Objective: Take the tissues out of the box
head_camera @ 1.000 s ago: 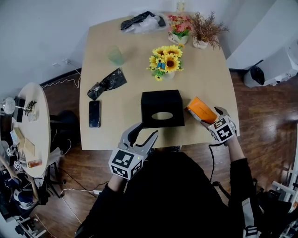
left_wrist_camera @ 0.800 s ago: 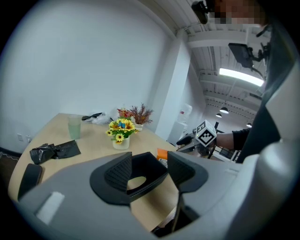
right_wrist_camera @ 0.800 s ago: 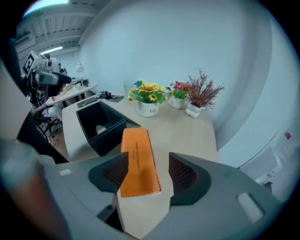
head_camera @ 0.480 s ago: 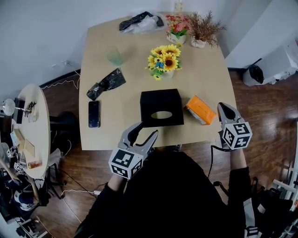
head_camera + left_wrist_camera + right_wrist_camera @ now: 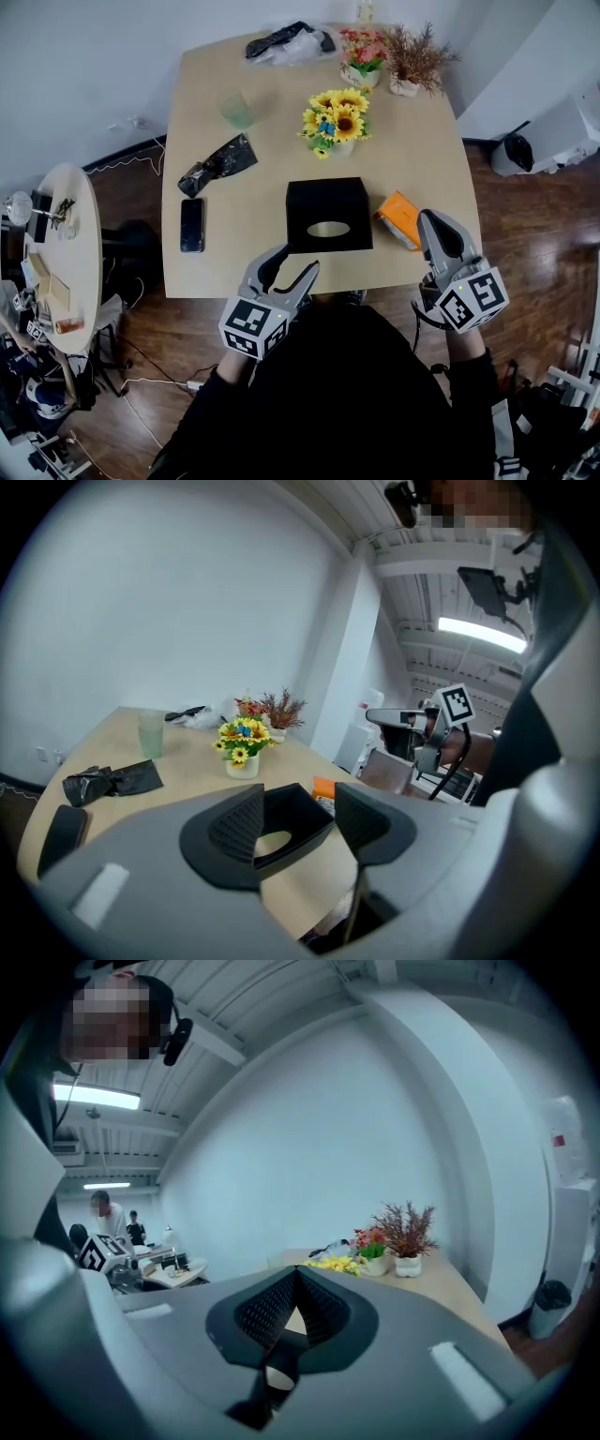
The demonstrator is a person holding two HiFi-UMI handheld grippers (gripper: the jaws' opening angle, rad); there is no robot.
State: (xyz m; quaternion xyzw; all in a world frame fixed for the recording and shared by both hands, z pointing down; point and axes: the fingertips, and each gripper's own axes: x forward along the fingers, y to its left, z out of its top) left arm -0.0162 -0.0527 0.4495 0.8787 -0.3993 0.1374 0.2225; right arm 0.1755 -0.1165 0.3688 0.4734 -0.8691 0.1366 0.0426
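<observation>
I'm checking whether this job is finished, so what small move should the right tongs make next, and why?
Probably draw the right tongs back and rest them: they are shut and empty, and the orange tissue pack already lies on the table beside the black box, whose oval opening shows nothing sticking out. The left tongs are open.

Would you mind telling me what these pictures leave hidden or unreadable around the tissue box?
Inside of the black box: head view, its oval opening is too small to show tissues.
Orange pack: head view, the right gripper covers one edge; print too small.
Right gripper view: its own body hides the box.
</observation>
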